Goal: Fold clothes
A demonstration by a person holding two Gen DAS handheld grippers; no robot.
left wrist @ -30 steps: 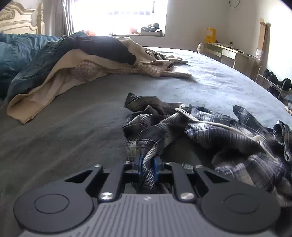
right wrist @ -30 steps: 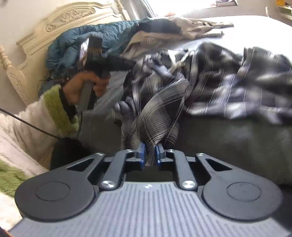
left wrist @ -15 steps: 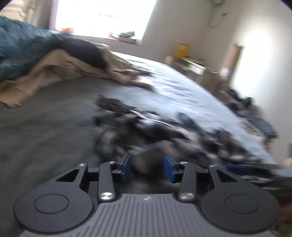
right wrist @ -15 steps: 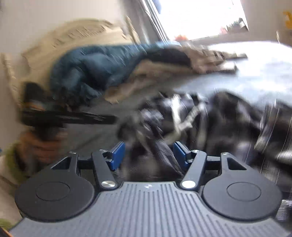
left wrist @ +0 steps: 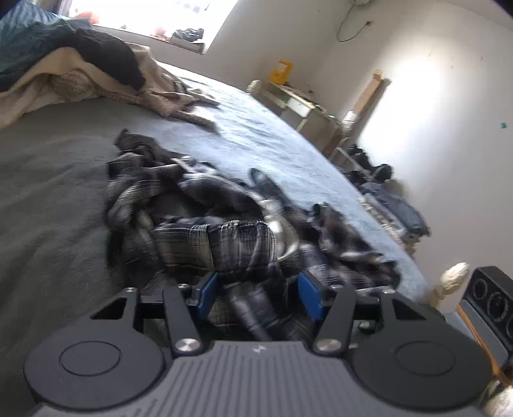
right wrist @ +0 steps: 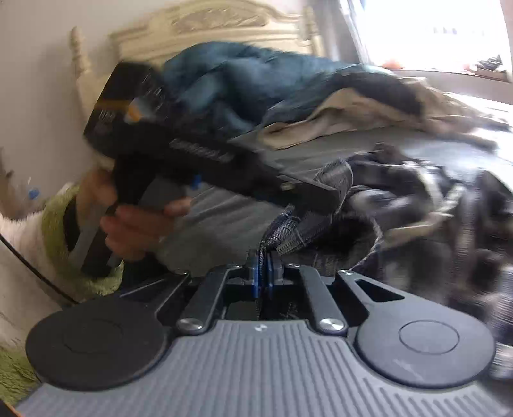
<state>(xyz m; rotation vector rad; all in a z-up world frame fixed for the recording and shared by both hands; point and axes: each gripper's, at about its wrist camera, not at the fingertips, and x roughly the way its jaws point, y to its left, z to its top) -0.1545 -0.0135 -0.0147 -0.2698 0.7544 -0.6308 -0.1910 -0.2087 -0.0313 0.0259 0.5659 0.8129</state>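
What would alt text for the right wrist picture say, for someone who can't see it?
The right gripper is shut on an edge of a crumpled plaid shirt lying on a grey bed. To the left, a hand in a green-cuffed sleeve holds the left gripper over the shirt. Behind lie a heap of clothes and a cream headboard.

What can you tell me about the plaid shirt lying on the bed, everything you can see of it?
The plaid shirt is dark, black and grey-white checked, of soft woven cloth, crumpled in a loose heap on the grey bed cover. A rolled fold of it lies between the left tongs, whose jaws have just been opening and do not press it. The right tongs have just closed on a frayed-looking edge. Its far side is blurred.
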